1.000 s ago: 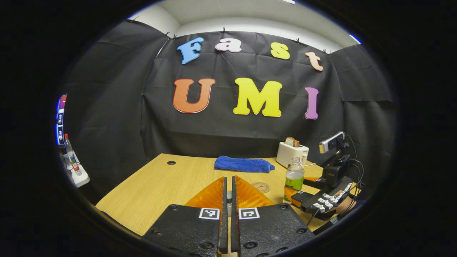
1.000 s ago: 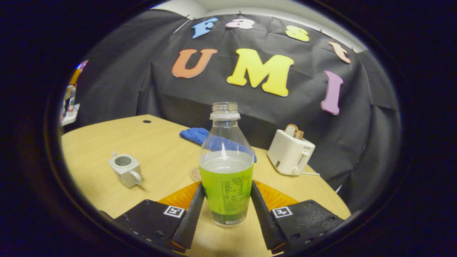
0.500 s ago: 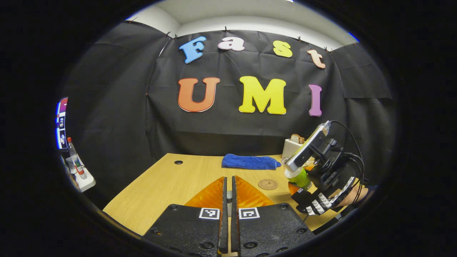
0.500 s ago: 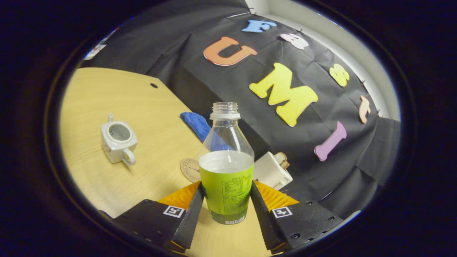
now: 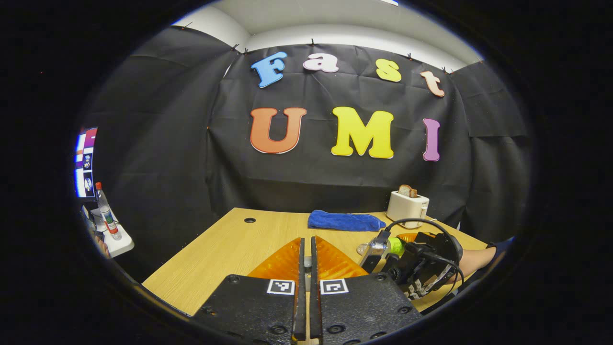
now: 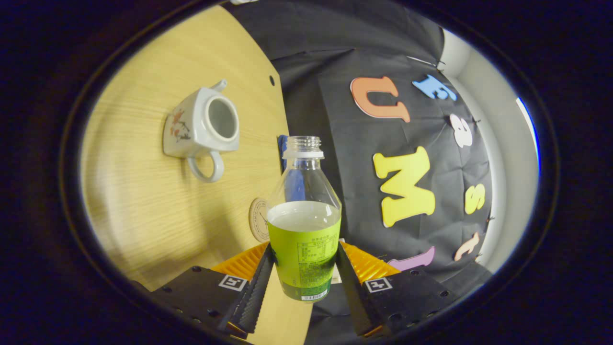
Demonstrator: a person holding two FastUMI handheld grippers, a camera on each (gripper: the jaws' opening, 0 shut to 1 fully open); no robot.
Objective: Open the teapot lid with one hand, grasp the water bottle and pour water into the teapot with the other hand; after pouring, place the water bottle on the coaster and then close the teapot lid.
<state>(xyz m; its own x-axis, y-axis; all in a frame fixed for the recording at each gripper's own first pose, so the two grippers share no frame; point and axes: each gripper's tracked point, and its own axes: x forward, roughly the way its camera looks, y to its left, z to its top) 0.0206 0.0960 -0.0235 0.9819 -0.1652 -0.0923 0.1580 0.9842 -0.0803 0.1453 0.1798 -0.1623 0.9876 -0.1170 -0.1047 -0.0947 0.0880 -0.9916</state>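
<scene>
While the teapot [image 6: 201, 124] sits on the worktop [image 6: 143, 201] with its mouth bare and no lid on it, the first step of the task looks done: the opening is clear to receive water. In the right gripper view the water bottle [image 6: 304, 225] stands uncapped between the fingers of the right tool [image 6: 303, 278], both pressing on its labelled lower body, so the grasp is made as well. The worktop and booth wall appear rolled far over in that view, which suggests the bottle is being tipped toward the pot, yet its neck lies off to one side of the teapot's opening and no stream is visible; I judge the pour as just beginning, not under way. Left to do: pouring, setting the bottle on the coaster [image 6: 258, 220], which lies on the worktop near the bottle's shoulder, and closing the pot.

The left tool [image 5: 306, 268] has its two fingers drawn almost together, only a thin slit between them. Something small may be pinched deep in that slit, presumably the lid, but I cannot tell for certain. Farther off in the left gripper view, the right tool and the hand [image 5: 471, 261] holding it lean low over the worktop.

Beyond them lie a blue cloth [image 5: 346, 221] and a white toaster [image 5: 407, 206] near the back edge.
</scene>
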